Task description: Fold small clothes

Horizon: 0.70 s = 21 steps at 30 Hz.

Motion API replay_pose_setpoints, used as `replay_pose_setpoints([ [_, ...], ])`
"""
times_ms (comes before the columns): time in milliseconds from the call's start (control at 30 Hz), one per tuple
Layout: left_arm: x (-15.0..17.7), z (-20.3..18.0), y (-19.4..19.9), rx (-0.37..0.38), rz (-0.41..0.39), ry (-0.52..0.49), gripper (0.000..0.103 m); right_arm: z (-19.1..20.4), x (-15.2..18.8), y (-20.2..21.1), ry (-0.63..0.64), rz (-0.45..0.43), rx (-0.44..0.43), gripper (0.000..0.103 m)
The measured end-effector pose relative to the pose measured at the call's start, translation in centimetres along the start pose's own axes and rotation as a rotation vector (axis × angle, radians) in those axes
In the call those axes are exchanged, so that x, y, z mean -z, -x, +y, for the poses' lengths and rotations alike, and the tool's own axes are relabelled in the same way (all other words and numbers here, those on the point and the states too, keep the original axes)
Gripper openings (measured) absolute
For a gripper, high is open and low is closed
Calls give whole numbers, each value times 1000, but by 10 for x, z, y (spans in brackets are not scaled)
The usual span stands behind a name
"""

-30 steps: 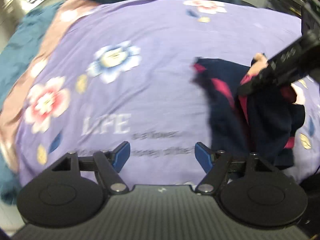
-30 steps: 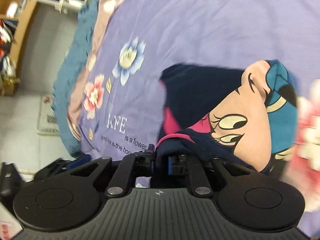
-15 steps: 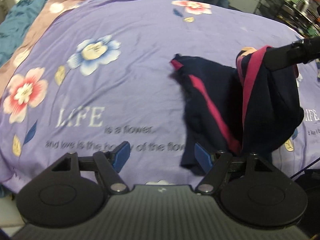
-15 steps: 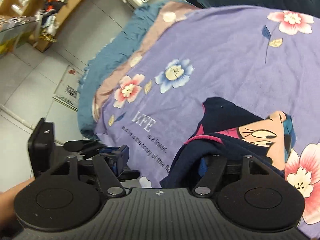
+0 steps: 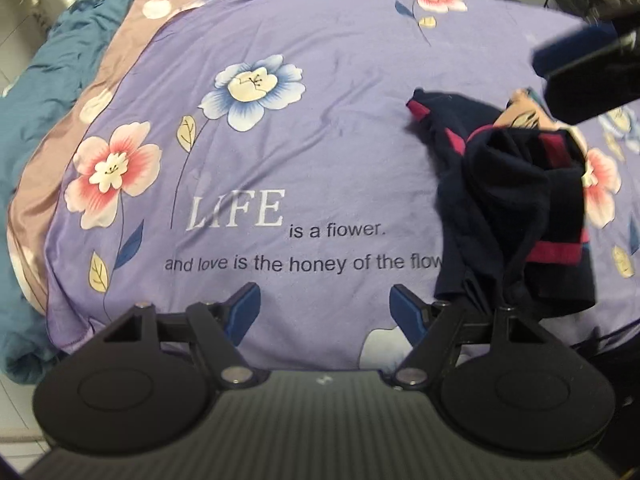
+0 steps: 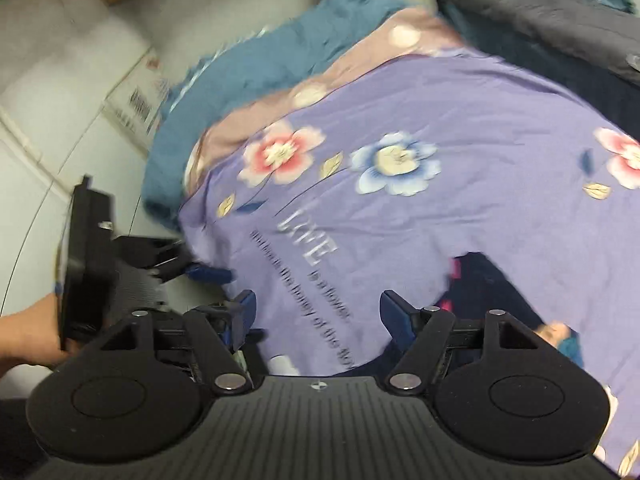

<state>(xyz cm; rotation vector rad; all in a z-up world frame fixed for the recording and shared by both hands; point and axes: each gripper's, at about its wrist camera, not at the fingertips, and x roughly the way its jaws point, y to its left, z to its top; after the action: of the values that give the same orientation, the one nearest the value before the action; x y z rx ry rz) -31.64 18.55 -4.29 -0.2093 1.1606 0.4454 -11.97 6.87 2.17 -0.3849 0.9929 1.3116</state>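
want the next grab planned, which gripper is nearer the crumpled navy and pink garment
Hard to call; probably left. The left gripper hovers open beside the crumpled navy and pink garment; the right gripper is open just left of it.

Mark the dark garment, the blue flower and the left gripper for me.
dark garment [image 5: 516,216], left wrist view, crumpled navy middle.
blue flower [image 5: 253,90], left wrist view, pale centre.
left gripper [image 5: 325,308], left wrist view, midway between fingertips.

Under my grippers a bed, purple flowered sheet [image 5: 328,128] printed "LIFE is a flower", crumpled navy garment with pink trim [image 5: 516,208] lying on its right side, teal blanket [image 5: 52,92] along its left edge
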Motion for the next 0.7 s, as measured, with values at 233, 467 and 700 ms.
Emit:
replay_pose_setpoints([
  [233, -21, -69, 30, 179, -172, -99, 56, -124, 59, 20, -238, 67, 169, 67],
  [467, -32, -162, 15, 387, -171, -245, 37, -129, 87, -8, -88, 171, 123, 39],
  [700, -33, -195, -44, 289, -134, -324, 37, -123, 68, -56, 0, 178, 73, 34],
])
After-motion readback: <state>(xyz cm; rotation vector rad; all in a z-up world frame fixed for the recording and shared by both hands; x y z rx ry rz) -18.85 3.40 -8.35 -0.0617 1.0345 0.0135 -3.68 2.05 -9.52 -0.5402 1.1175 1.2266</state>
